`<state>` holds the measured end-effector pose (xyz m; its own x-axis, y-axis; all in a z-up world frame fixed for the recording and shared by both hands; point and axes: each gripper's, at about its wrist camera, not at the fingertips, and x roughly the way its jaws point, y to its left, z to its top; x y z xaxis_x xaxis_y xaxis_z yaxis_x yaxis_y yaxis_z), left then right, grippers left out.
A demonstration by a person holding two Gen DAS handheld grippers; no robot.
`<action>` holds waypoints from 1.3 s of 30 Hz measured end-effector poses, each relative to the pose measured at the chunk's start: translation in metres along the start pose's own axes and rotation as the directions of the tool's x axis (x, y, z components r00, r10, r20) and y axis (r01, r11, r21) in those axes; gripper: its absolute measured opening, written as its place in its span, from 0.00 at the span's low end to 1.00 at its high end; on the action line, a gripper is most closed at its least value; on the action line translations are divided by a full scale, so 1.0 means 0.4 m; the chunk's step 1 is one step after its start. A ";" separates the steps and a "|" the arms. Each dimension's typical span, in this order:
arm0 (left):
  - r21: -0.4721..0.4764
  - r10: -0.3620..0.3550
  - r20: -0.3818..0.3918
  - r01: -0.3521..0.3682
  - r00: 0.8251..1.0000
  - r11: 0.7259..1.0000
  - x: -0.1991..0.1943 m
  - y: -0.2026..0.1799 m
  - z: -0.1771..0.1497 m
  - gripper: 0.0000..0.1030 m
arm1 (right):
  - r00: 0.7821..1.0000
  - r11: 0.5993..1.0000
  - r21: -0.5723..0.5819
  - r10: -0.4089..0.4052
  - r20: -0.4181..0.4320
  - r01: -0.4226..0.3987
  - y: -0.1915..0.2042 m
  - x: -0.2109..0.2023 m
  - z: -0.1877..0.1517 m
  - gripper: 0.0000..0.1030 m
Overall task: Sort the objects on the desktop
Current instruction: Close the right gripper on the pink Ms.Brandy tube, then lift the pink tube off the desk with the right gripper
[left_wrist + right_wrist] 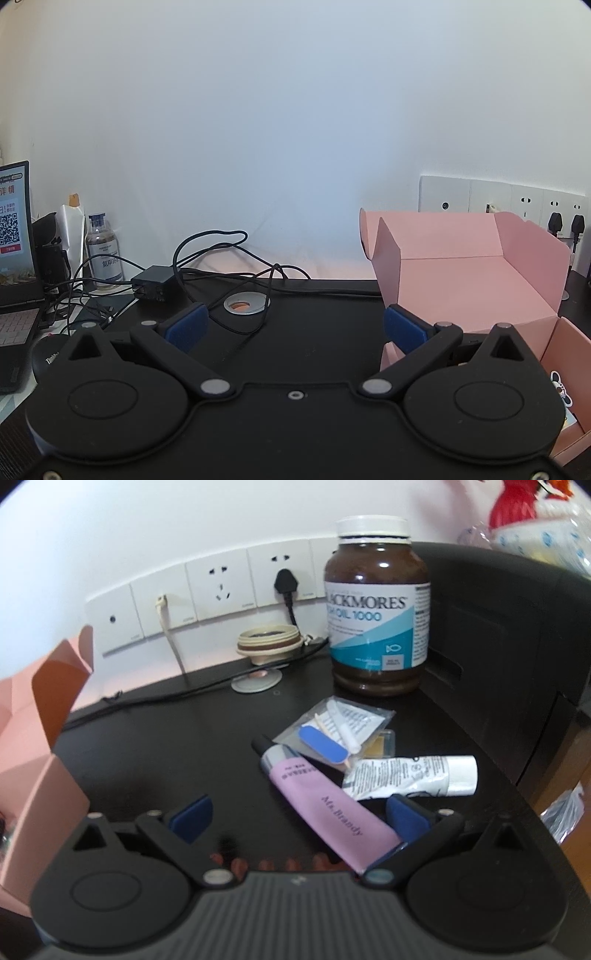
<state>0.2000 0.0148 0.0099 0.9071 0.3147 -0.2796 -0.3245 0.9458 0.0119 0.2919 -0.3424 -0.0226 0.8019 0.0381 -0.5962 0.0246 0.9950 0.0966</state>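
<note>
Both grippers gape empty: your right gripper (299,814) straddles the lilac tube (325,805) ready to pinch; your left gripper (295,325) waits beside the pink box (461,273).

A plain white wall (280,122) rises behind a black desk (314,332), lit softly and evenly. A row of white wall sockets (207,590) runs just above the desk's back edge, with a black plug (285,585) in one.
</note>
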 end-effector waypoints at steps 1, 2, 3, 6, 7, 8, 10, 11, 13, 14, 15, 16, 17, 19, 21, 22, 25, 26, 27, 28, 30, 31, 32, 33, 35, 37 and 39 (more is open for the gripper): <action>0.002 0.000 0.002 0.000 1.000 1.000 -0.001 0.000 0.000 1.00 | 1.000 1.000 -0.014 -0.006 -0.006 0.006 0.006 0.004 0.002 0.98; 0.005 0.001 0.005 -0.001 1.000 1.000 -0.001 -0.001 0.000 1.00 | 1.000 0.999 -0.030 -0.013 -0.012 0.013 0.012 0.008 0.004 0.97; 0.008 0.002 0.007 -0.003 1.000 1.000 -0.001 -0.001 0.000 1.00 | 1.000 0.999 -0.047 -0.021 -0.018 0.020 0.019 0.012 0.006 0.96; 0.011 0.004 0.012 -0.004 1.000 1.000 0.000 -0.001 -0.002 1.00 | 0.999 0.995 -0.095 -0.038 -0.028 0.035 0.038 0.024 0.009 0.94; 0.012 0.004 0.012 -0.004 1.000 1.000 0.000 0.000 -0.001 1.00 | 0.999 0.994 -0.106 -0.038 -0.029 0.035 0.043 0.027 0.010 0.93; 0.011 0.005 0.011 -0.005 1.000 1.000 0.002 0.000 -0.001 1.00 | 0.999 0.993 -0.111 -0.032 -0.026 0.029 0.045 0.027 0.010 0.91; 0.007 0.008 0.009 -0.008 1.000 1.000 0.003 0.003 0.000 1.00 | 0.999 0.993 -0.113 -0.030 -0.017 0.028 0.045 0.026 0.008 0.86; 0.004 0.009 0.009 -0.009 1.000 1.000 0.003 0.005 0.001 1.00 | 0.999 0.994 -0.108 -0.033 -0.010 0.032 0.043 0.024 0.007 0.80; -0.003 0.010 0.010 -0.010 1.000 1.000 0.003 0.009 0.004 1.00 | 0.999 0.995 -0.098 -0.033 0.004 0.034 0.036 0.018 0.003 0.71; -0.007 0.010 0.010 -0.010 1.000 1.000 0.003 0.011 0.004 1.00 | 0.999 0.995 -0.091 -0.031 0.011 0.032 0.034 0.015 0.002 0.66; -0.009 0.010 0.010 -0.010 1.000 1.000 0.002 0.012 0.005 1.00 | 1.000 0.996 -0.084 -0.025 0.017 0.027 0.032 0.011 0.000 0.61; -0.010 0.009 0.010 -0.009 1.000 1.000 0.002 0.012 0.005 1.00 | 1.000 0.997 -0.077 -0.013 0.022 0.015 0.030 0.008 -0.001 0.57; -0.011 0.009 0.011 -0.009 1.000 1.000 0.001 0.012 0.006 1.00 | 1.000 0.997 -0.072 -0.003 0.027 0.004 0.029 0.005 -0.002 0.52; -0.010 0.009 0.013 -0.008 1.000 1.000 -0.001 0.012 0.006 1.00 | 0.999 0.998 -0.062 0.003 0.034 -0.001 0.027 0.001 -0.004 0.44; -0.009 0.007 0.015 -0.006 1.000 1.000 -0.003 0.012 0.006 1.00 | 0.999 0.999 -0.053 0.005 0.040 -0.003 0.026 -0.002 -0.006 0.24; -0.010 0.006 0.015 -0.006 1.000 1.000 -0.003 0.013 0.006 1.00 | 0.999 0.999 -0.048 0.013 0.042 -0.011 0.025 -0.004 -0.006 0.17; -0.018 0.006 0.013 -0.005 1.000 1.000 -0.002 0.017 0.007 1.00 | 0.998 0.999 -0.018 0.035 0.049 -0.035 0.013 -0.007 -0.007 0.09; -0.023 0.005 0.010 -0.005 1.000 1.000 -0.001 0.020 0.008 1.00 | 0.997 0.999 -0.003 0.046 0.056 -0.046 0.007 -0.009 -0.008 0.09; -0.029 0.004 0.007 -0.004 1.000 1.000 0.000 0.023 0.009 1.00 | 0.996 0.998 0.010 0.060 0.070 -0.061 0.001 -0.014 -0.009 0.09; -0.035 0.003 0.005 -0.003 1.000 0.999 0.001 0.025 0.010 1.00 | 0.994 0.997 0.020 0.069 0.088 -0.071 -0.004 -0.020 -0.011 0.09; -0.045 0.003 0.002 -0.003 1.000 0.999 0.001 0.030 0.012 1.00 | 0.989 0.994 0.048 0.097 0.112 -0.103 -0.013 -0.031 -0.013 0.09; -0.049 0.003 0.001 -0.003 1.000 0.999 0.001 0.032 0.013 1.00 | 0.986 0.990 0.067 0.119 0.115 -0.127 -0.017 -0.034 -0.014 0.09; -0.052 0.004 0.001 -0.004 1.000 0.999 0.001 0.034 0.014 1.00 | 0.984 0.986 0.082 0.135 0.114 -0.145 -0.019 -0.036 -0.014 0.09; -0.054 0.004 0.001 -0.004 1.000 0.999 0.001 0.035 0.014 1.00 | 0.982 0.983 0.093 0.149 0.117 -0.160 -0.018 -0.040 -0.014 0.09; -0.055 0.005 -0.001 -0.005 1.000 0.998 0.001 0.037 0.015 1.00 | 0.976 0.974 0.117 0.178 0.125 -0.193 -0.018 -0.049 -0.014 0.09; -0.055 0.008 -0.001 -0.008 1.000 0.998 0.001 0.036 0.015 1.00 | 0.963 0.959 0.151 0.217 0.160 -0.241 -0.018 -0.067 -0.011 0.09; -0.055 0.008 -0.001 -0.008 1.000 0.998 0.001 0.036 0.016 1.00 | 0.949 0.943 0.177 0.245 0.198 -0.281 -0.017 -0.091 -0.006 0.09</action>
<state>0.1974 0.0290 0.0159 0.9042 0.3218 -0.2808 -0.3457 0.9376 -0.0387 0.2612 -0.3504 -0.0035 0.8853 0.2620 -0.3843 -0.0964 0.9116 0.3995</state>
